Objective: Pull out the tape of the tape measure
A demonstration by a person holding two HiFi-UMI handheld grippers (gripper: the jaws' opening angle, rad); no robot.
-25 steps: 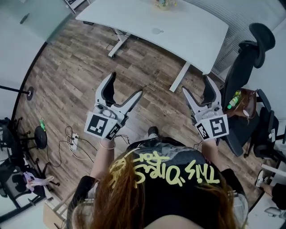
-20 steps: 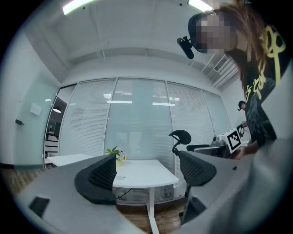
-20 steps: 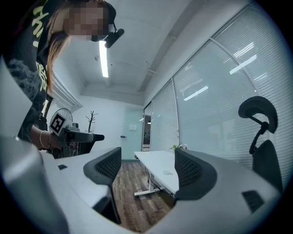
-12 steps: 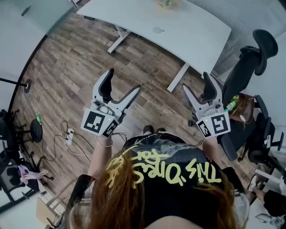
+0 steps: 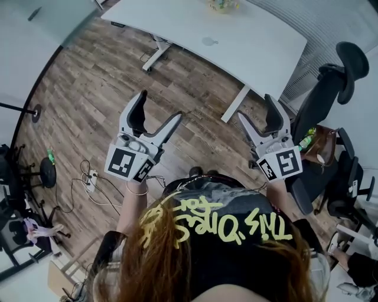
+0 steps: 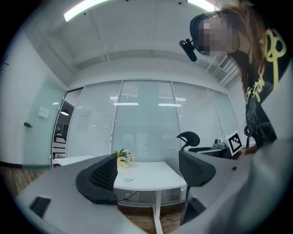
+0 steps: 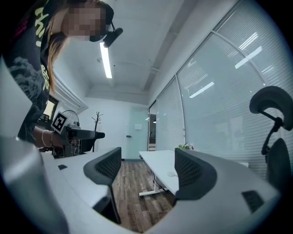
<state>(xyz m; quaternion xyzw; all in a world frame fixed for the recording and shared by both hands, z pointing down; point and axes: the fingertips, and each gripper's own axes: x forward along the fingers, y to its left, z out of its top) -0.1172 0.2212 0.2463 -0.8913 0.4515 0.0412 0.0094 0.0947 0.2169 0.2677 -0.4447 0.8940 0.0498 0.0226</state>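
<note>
1. Two grippers are held up in front of the person, well apart, above a wood floor (image 5: 88, 100).
2. The left gripper (image 5: 159, 106) has its two jaws spread wide. Its own view shows nothing between them, only the room beyond (image 6: 151, 176).
3. The right gripper (image 5: 256, 108) is likewise spread, with bare floor and the table edge showing through the gap (image 7: 149, 171).
4. No view shows the tape measure.
5. One white table (image 5: 236, 35) stands ahead of both grippers, out of their reach.
6. On the table are two things: one small potted plant (image 5: 218, 5) at the far edge, and one pale round item (image 5: 207, 41) near the middle, too small to name.
7. One black high-backed chair (image 5: 331, 76) stands to the right of the table.
8. Beside the chair lie one brown bag (image 5: 322, 144) and one green bottle (image 5: 305, 140), touching or nearly so.
9. One power strip (image 5: 91, 177) with loose cables lies on the floor to the left.
</note>
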